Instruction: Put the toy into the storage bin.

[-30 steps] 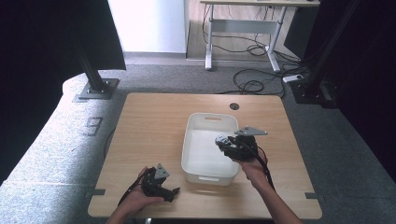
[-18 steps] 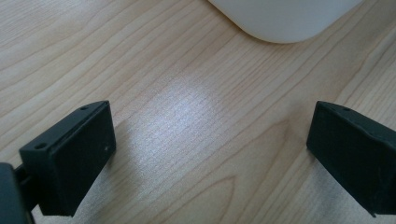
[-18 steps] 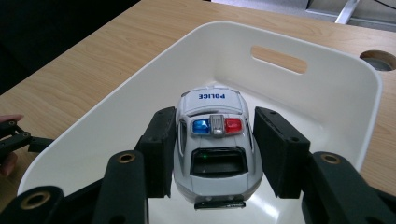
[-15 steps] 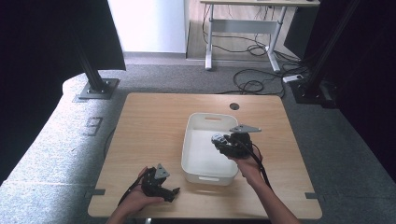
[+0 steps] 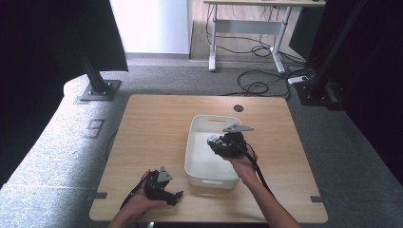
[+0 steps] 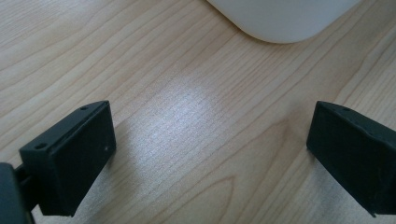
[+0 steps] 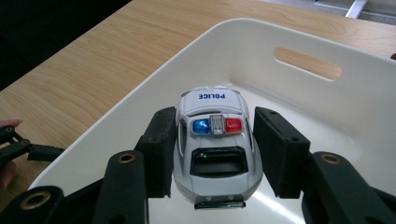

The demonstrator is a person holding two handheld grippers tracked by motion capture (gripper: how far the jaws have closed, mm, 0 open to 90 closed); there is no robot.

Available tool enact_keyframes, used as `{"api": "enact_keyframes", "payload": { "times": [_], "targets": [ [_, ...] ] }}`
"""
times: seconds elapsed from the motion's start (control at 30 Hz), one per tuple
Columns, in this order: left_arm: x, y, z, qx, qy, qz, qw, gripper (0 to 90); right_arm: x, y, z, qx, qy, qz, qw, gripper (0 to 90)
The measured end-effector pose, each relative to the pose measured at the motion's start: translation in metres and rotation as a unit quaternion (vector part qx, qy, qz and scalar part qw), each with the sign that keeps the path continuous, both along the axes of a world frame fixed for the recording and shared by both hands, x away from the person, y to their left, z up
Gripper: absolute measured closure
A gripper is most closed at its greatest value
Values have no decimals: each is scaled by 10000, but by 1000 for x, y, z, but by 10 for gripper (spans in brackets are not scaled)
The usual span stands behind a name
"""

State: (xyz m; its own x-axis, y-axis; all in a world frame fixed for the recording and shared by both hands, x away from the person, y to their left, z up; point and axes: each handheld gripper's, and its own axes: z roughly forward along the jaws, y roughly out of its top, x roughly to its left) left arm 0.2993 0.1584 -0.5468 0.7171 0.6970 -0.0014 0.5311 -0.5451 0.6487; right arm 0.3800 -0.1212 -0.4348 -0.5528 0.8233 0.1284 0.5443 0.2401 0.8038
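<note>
Shifted left and deeper over white bin (image 5: 196, 166) since earlier, right gripper (image 7: 210, 140) clamping toy police car (image 7: 214, 140) (placing step, release next), left gripper (image 6: 210, 154) wide open, empty, low over table (image 6: 140, 70).

We see a light wooden table (image 5: 157, 133) with rounded corners and a round cable hole (image 5: 238, 108) near its far edge, at about one o'clock from the centre. A white plastic bin (image 5: 197, 164) with slot handles sits directly on the top, just right of centre toward four o'clock. In the left gripper view we see the bare wood grain (image 6: 187, 116) and one rounded corner of the bin (image 6: 280, 21) at twelve o'clock.
</note>
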Motion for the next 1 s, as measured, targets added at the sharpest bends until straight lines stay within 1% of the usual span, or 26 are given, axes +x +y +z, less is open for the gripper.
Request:
{"api": "enact_keyframes", "payload": {
  "times": [0.2, 0.6, 1.0],
  "targets": [
    [0, 0, 0, 2, 1, 0, 10000, 17, 6, 10, -5, -39, 78, 32, 10000, 506],
    [0, 0, 0, -12, 0, -3, 10000, 17, 13, 20, -11, -38, 199, 27, 9998, 506],
    [-1, 0, 0, -14, 1, -5, 10000, 17, 22, 32, -22, -132, 325, 32, 9994, 506]
  ]
}}
